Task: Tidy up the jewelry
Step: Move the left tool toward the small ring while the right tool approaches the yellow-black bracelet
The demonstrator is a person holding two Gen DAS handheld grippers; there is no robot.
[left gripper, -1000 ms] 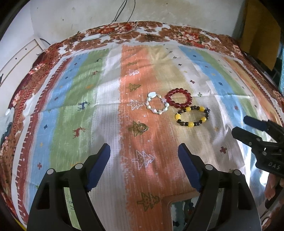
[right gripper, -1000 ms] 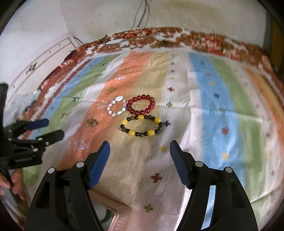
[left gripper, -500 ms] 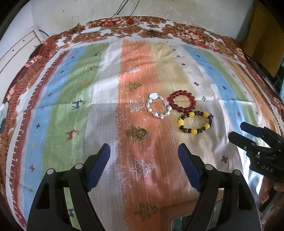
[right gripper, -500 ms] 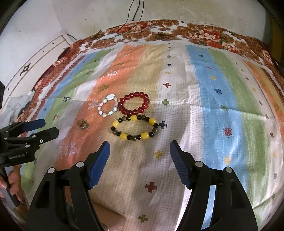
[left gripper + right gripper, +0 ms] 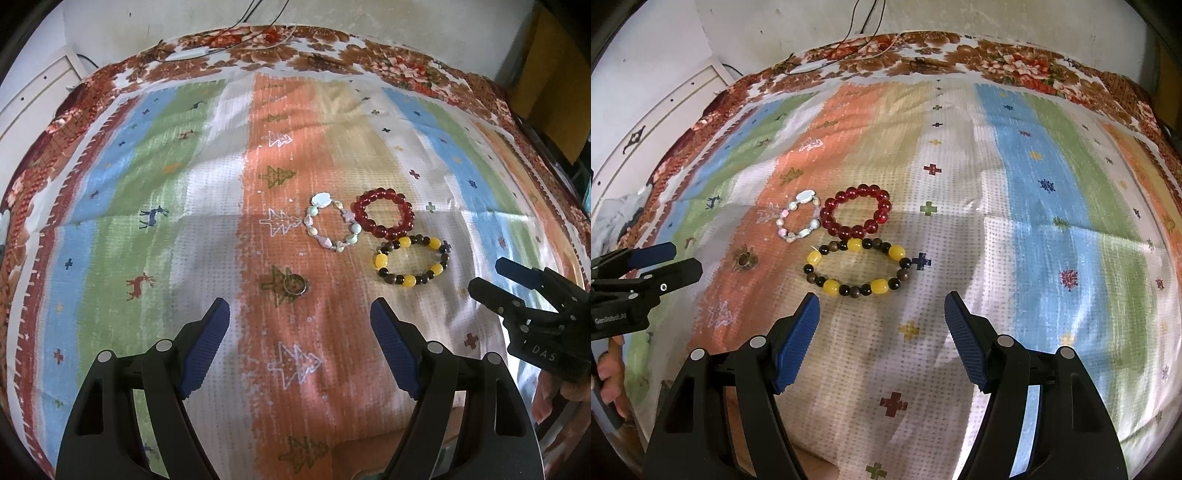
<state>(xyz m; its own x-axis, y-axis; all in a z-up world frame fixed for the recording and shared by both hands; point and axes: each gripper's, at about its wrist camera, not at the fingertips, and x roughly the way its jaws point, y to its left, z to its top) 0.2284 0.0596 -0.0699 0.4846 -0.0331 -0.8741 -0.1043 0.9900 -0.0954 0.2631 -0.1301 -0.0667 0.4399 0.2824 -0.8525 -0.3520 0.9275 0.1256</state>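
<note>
Three bead bracelets lie close together on the striped cloth [image 5: 147, 184]: a red one [image 5: 383, 193] [image 5: 864, 190], a yellow-and-dark one [image 5: 406, 282] [image 5: 831, 286] and a pale shell one [image 5: 320, 200] [image 5: 806, 196]. A small metal ring [image 5: 304, 288] [image 5: 744, 260] lies apart, left of them. My left gripper [image 5: 299, 314] [image 5: 685, 257] hangs open above the cloth, the ring just beyond its fingertips. My right gripper [image 5: 881, 306] [image 5: 487, 275] is open too, the yellow-and-dark bracelet just ahead of its left finger. Neither holds anything.
Thin cables [image 5: 236, 37] trail over the cloth's flowered far border by the wall. A white cabinet [image 5: 665, 122] stands at the left, a tan board [image 5: 554, 74] at the right. A brownish box edge [image 5: 820, 469] shows at the near side under my fingers.
Both grippers have come forward and lower towards the jewelry, which now sits nearer to the fingertips in each view. The jaws stand as wide as before. The jewelry has not moved.
</note>
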